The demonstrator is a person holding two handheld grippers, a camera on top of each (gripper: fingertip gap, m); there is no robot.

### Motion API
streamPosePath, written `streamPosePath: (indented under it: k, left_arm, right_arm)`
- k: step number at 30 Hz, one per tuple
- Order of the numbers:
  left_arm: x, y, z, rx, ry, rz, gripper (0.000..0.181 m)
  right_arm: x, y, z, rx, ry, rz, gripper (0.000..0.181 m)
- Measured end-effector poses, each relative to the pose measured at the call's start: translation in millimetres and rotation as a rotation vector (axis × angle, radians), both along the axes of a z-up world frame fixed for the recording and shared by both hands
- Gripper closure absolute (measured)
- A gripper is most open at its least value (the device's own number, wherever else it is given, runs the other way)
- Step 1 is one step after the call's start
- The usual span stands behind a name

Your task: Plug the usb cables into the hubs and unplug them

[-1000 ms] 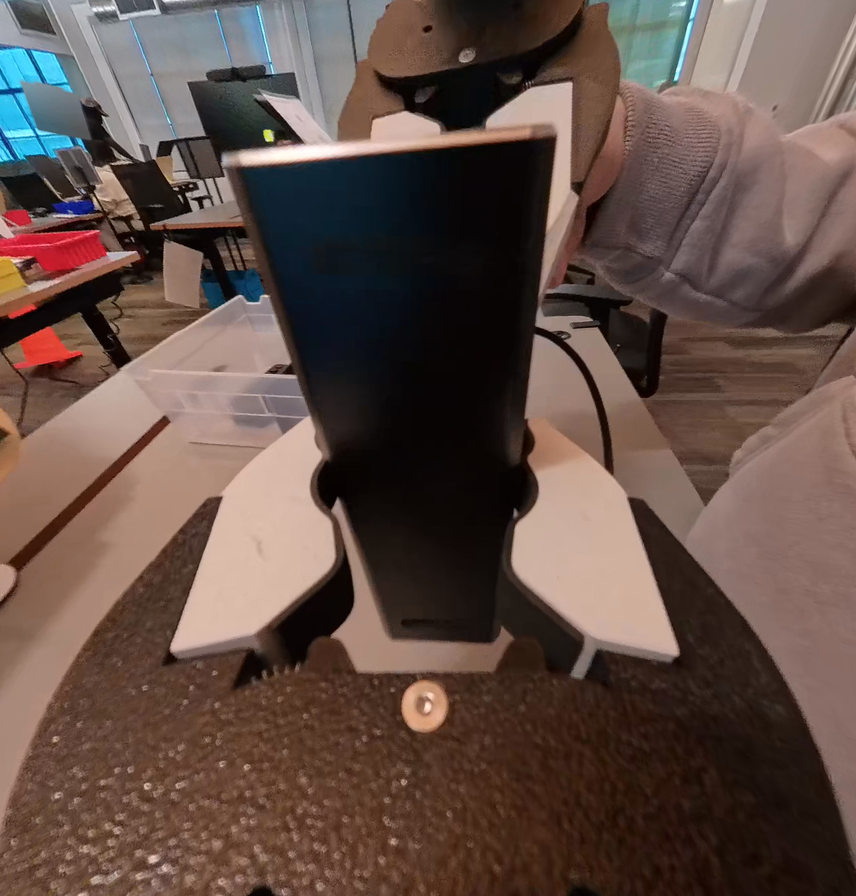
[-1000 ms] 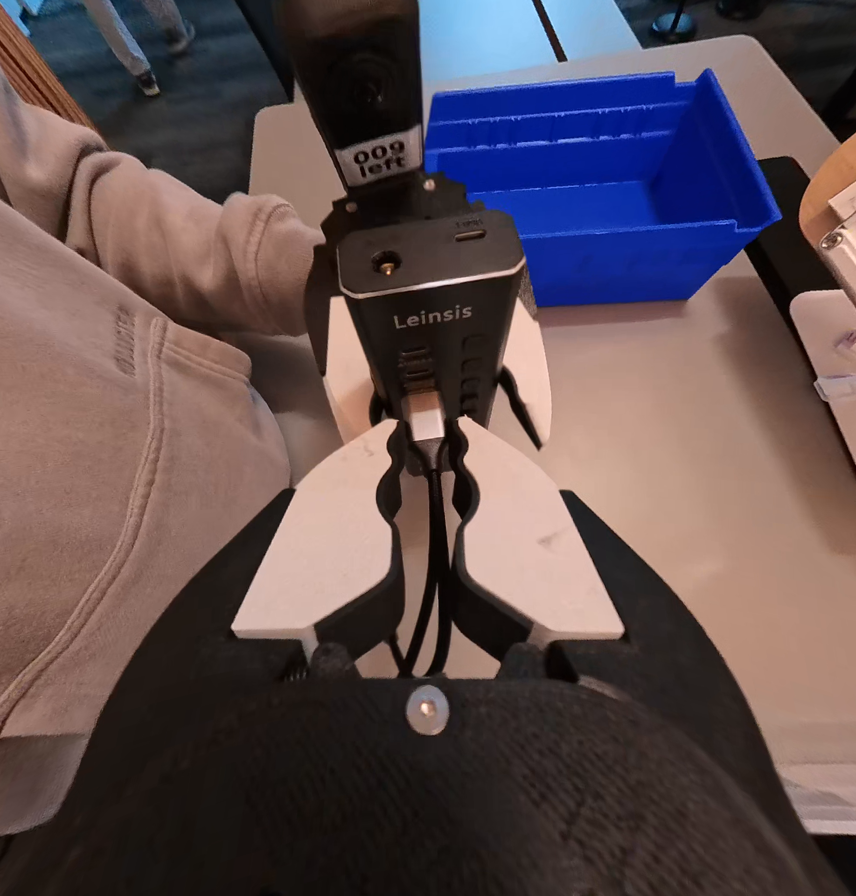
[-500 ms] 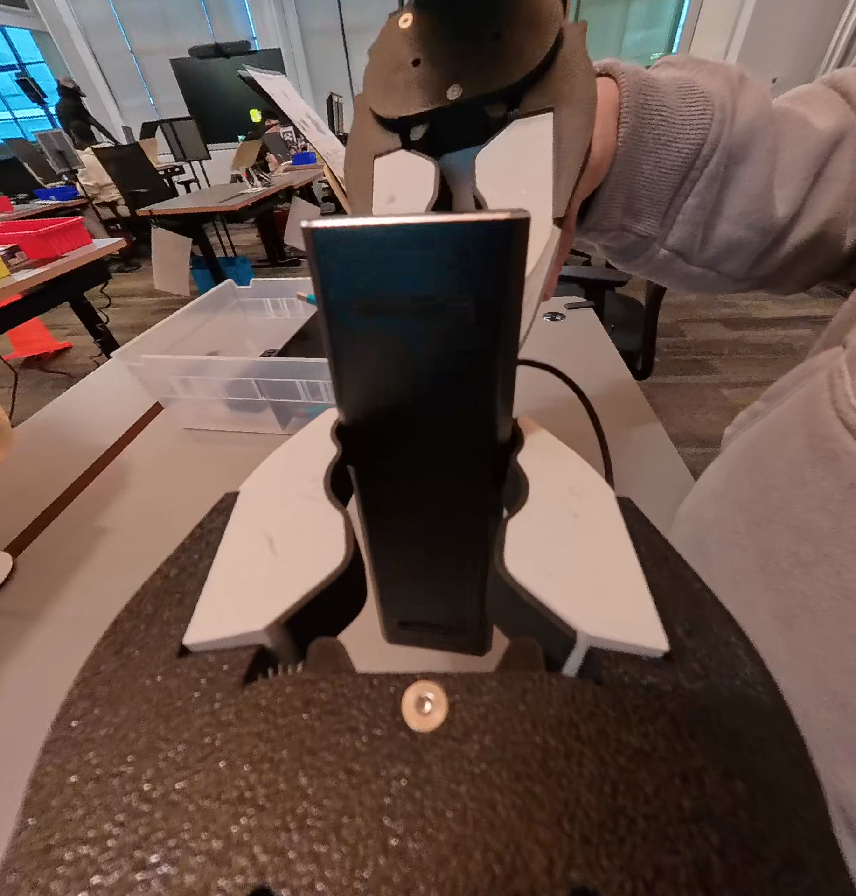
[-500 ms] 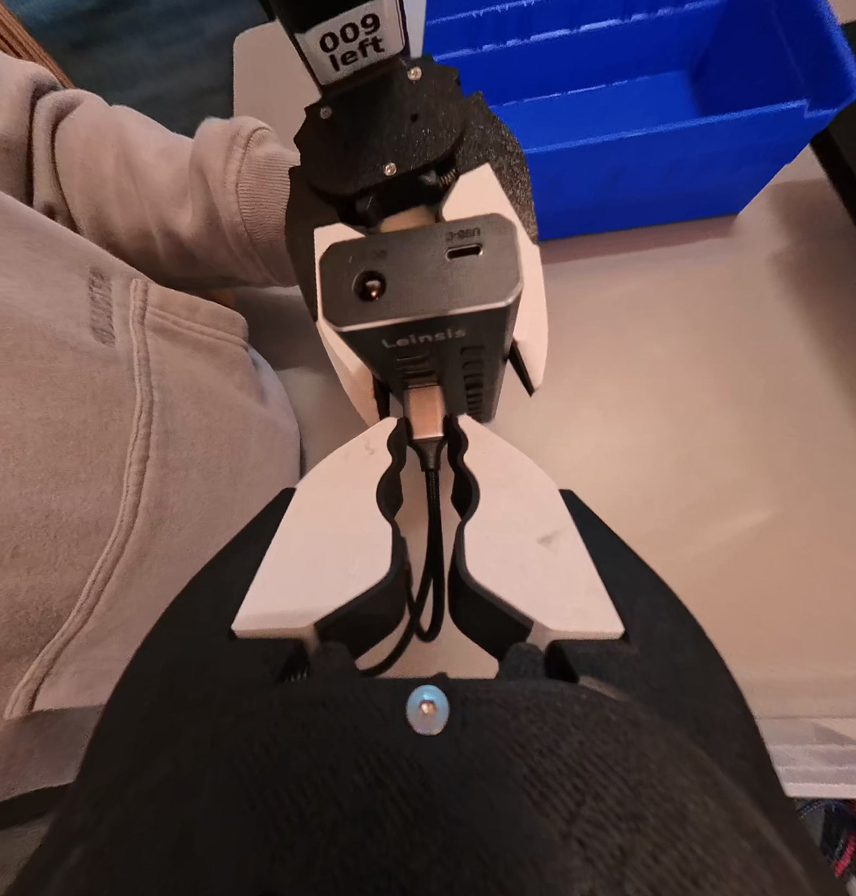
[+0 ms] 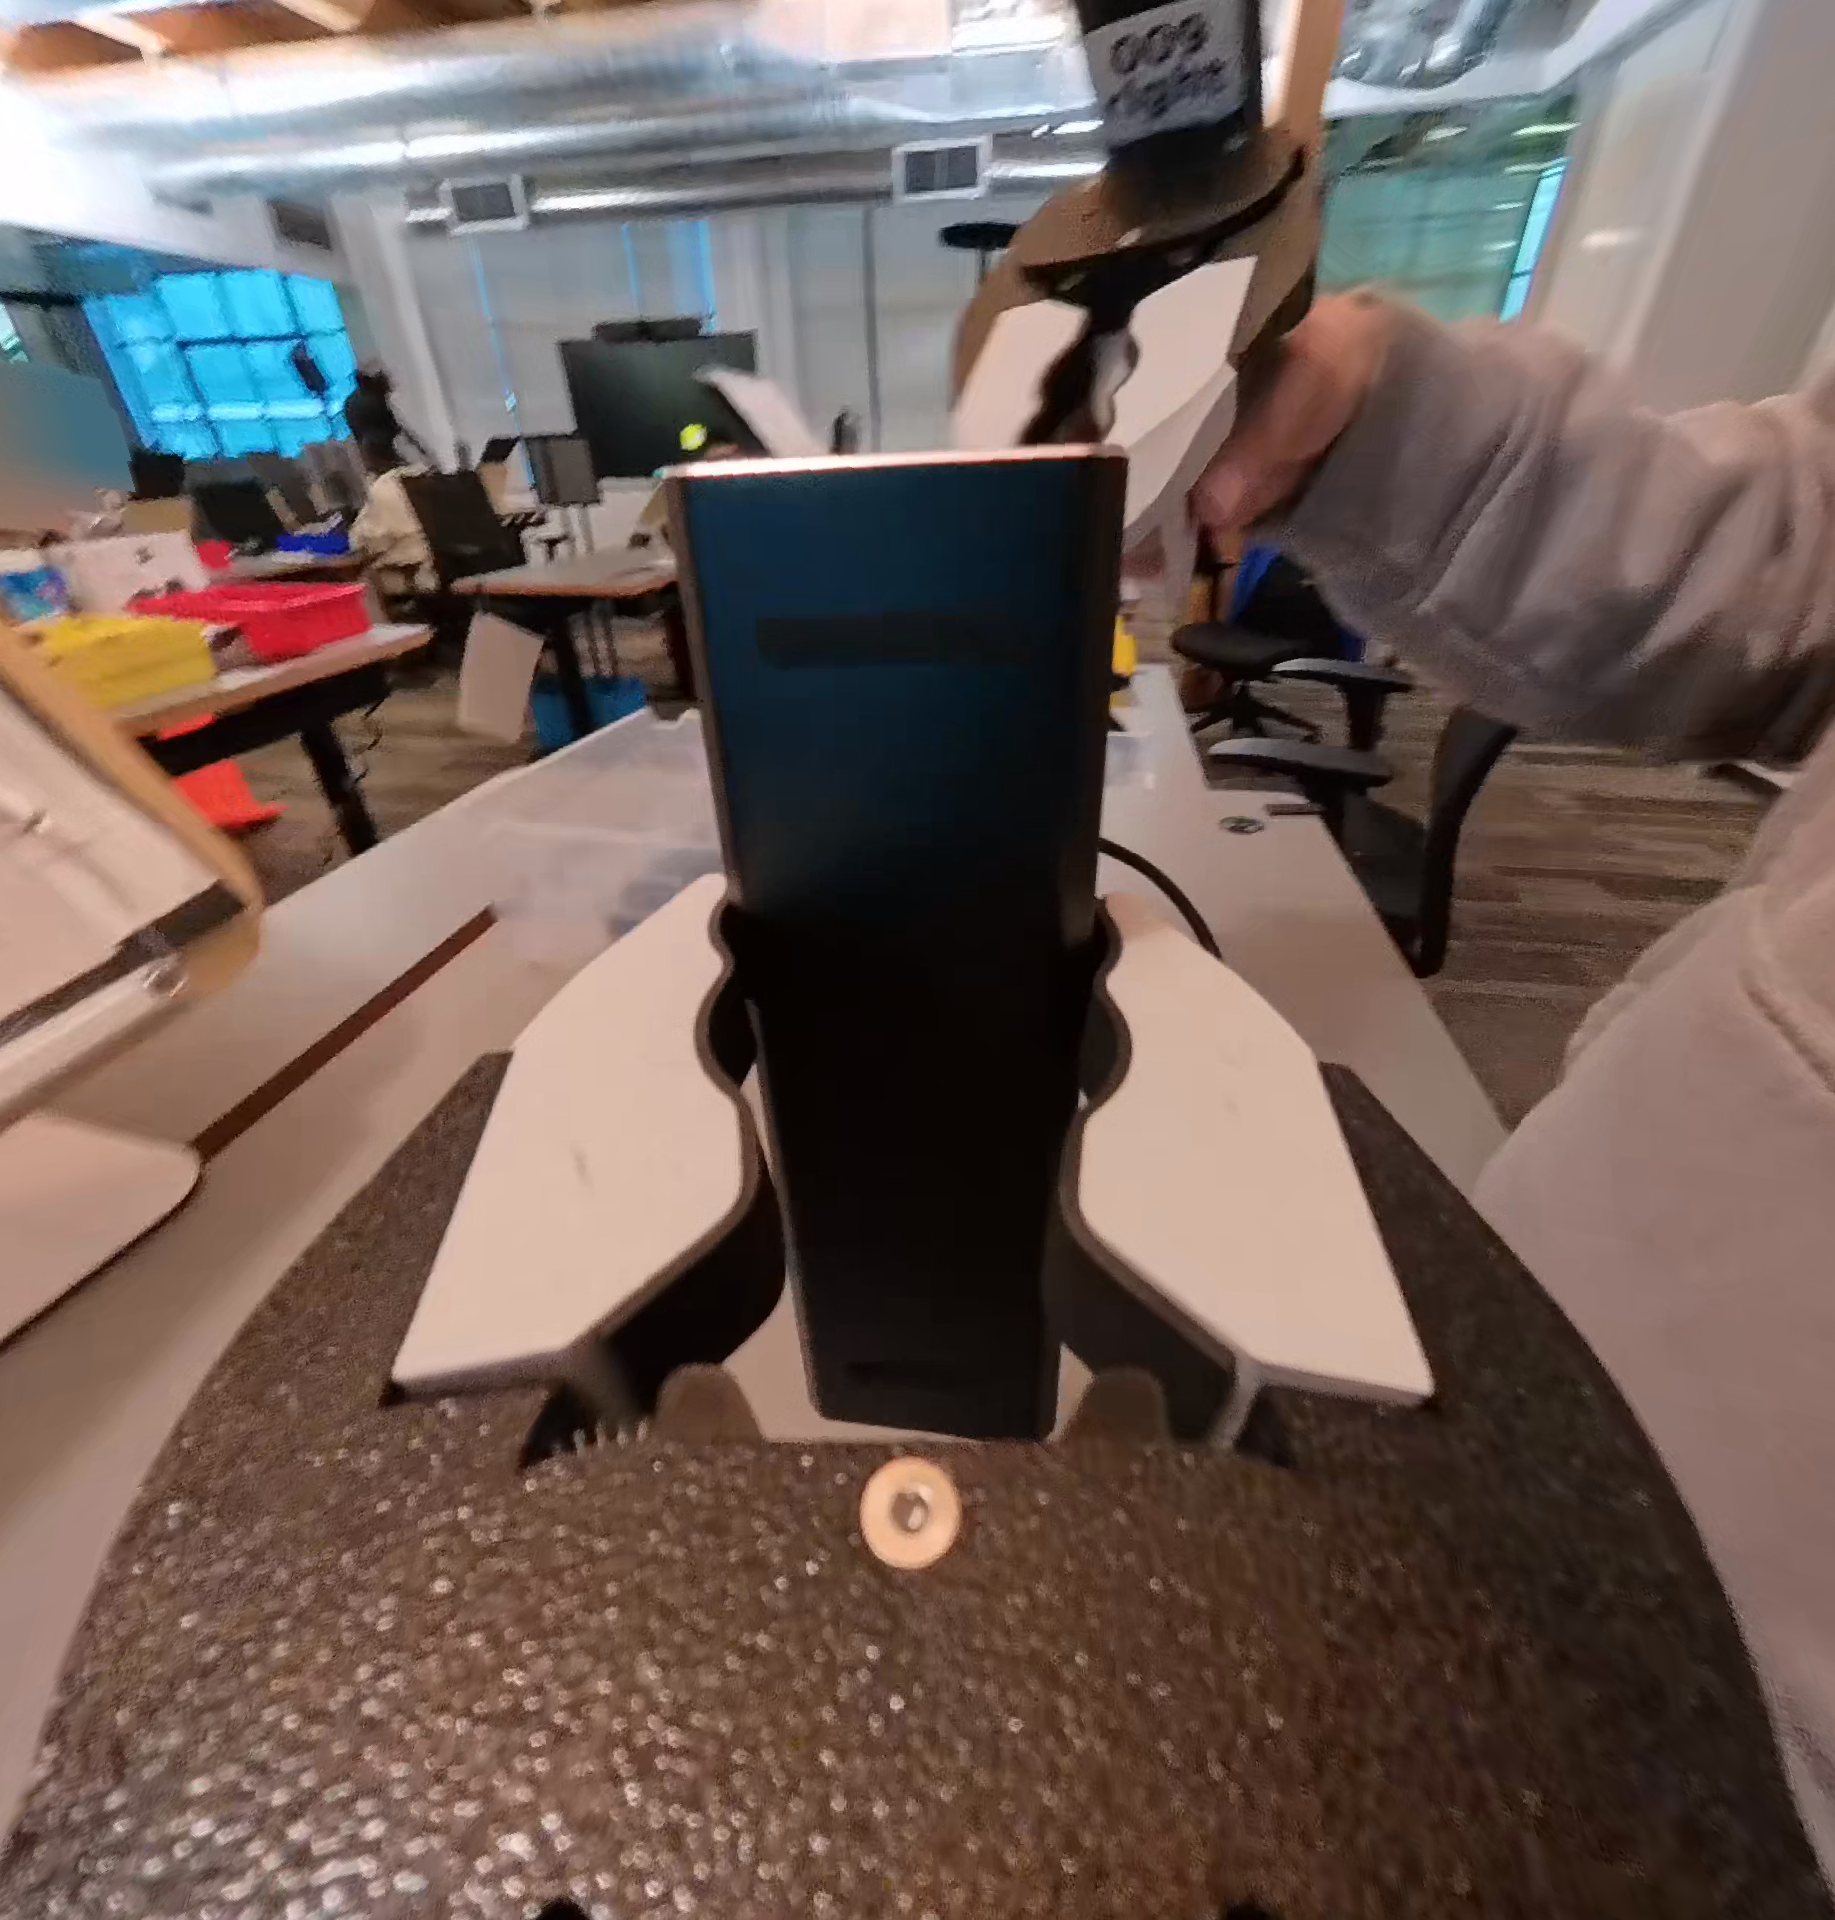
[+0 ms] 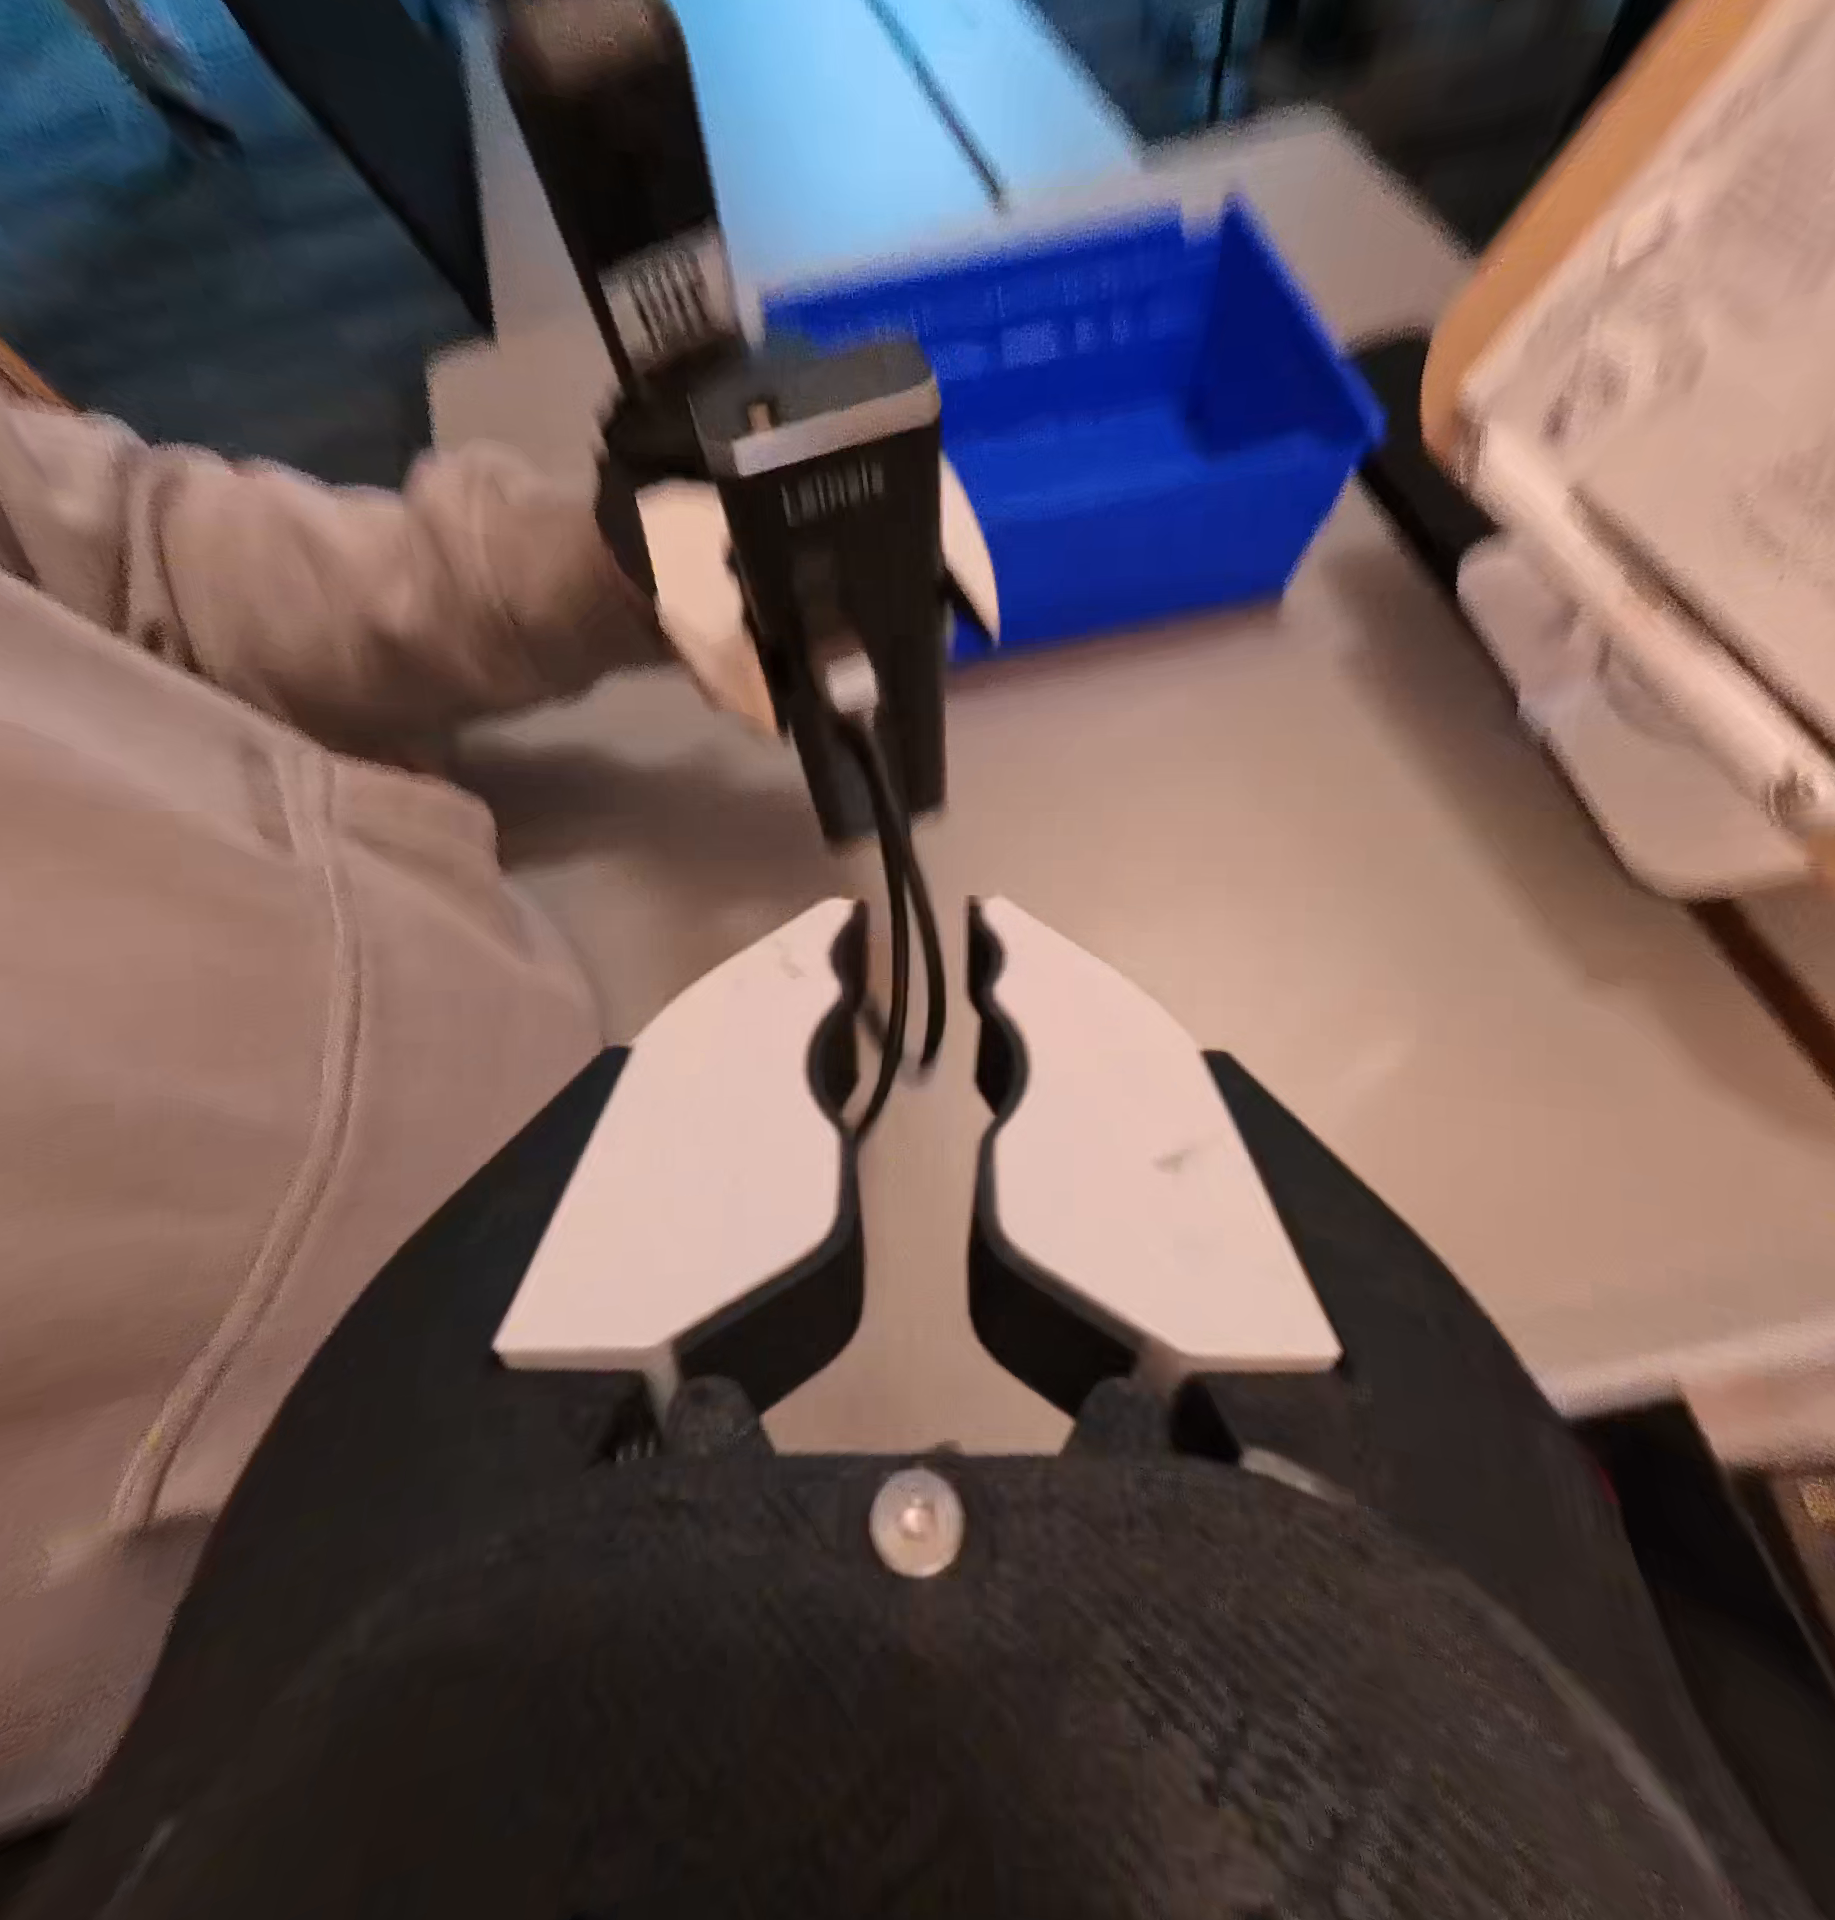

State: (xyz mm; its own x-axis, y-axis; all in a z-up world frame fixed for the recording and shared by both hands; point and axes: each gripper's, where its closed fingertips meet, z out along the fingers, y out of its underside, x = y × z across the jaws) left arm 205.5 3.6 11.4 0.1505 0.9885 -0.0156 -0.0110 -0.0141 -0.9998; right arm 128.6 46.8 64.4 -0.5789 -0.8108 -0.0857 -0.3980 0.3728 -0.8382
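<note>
Here the left gripper is clamped on the black hub, its two white fingers pressing the hub's long side edges while the hub stands up and away from it, the top edge catching light. In the right wrist view the same hub hangs in the air ahead of the right gripper, with a silver plug seated in its face and a black cable looping down from it. The right gripper's jaws stand a little apart with nothing pinched; the cable passes loosely through the gap, and whether it brushes the left finger is unclear through the blur. Below and around it lies bare grey table, giving free room to the right. Beyond the hub sits a blue bin, close behind it. Off to the right, a wooden-edged stand crowds that side. To the left, a person's sleeve and sweatshirt fill the space.
</note>
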Motion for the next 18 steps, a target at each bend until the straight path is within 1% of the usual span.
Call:
streamPosePath:
  k: [1, 2, 4, 6, 7, 8, 11, 15, 18]
  left_arm:
    - [-5.1, 6.9, 4.9, -0.008, 0.018, -0.029, 0.121]
    - [-10.4, 13.4, 7.9, -0.009, 0.036, -0.054, 0.121]
    - [-18.8, 24.2, 11.6, 0.010, 0.071, -0.098, 0.121]
    - [-23.5, 30.3, 13.6, 0.019, 0.094, -0.117, 0.121]
    - [-25.1, 31.4, 14.3, 0.022, 0.100, -0.115, 0.121]
    - [-25.5, 31.7, 14.8, 0.029, 0.105, -0.115, 0.121]
    - [-23.9, 31.3, 15.1, 0.051, 0.125, -0.121, 0.121]
    - [-26.7, 35.2, 7.4, 0.046, 0.050, -0.125, 0.121]
    - [-25.8, 40.7, 10.3, 0.045, 0.029, -0.150, 0.121]
  right_arm:
    - [15.4, -2.1, 4.0, -0.039, -0.048, 0.027, 0.161]
    - [27.0, -3.7, 1.5, -0.049, -0.053, 0.056, 0.161]
    - [43.5, -6.5, -12.6, -0.049, -0.012, 0.096, 0.152]
    - [53.7, -8.0, -25.2, -0.031, 0.017, 0.109, 0.150]
    - [57.3, -7.6, -28.3, -0.033, 0.016, 0.117, 0.153]
    - [61.9, -4.5, -28.8, -0.035, -0.001, 0.140, 0.161]
    - [65.3, -5.4, -28.2, -0.073, -0.019, 0.133, 0.163]
    - [63.2, -2.9, -33.7, -0.073, 0.036, 0.129, 0.163]
    - [60.8, 1.2, -31.9, -0.077, 0.036, 0.157, 0.164]
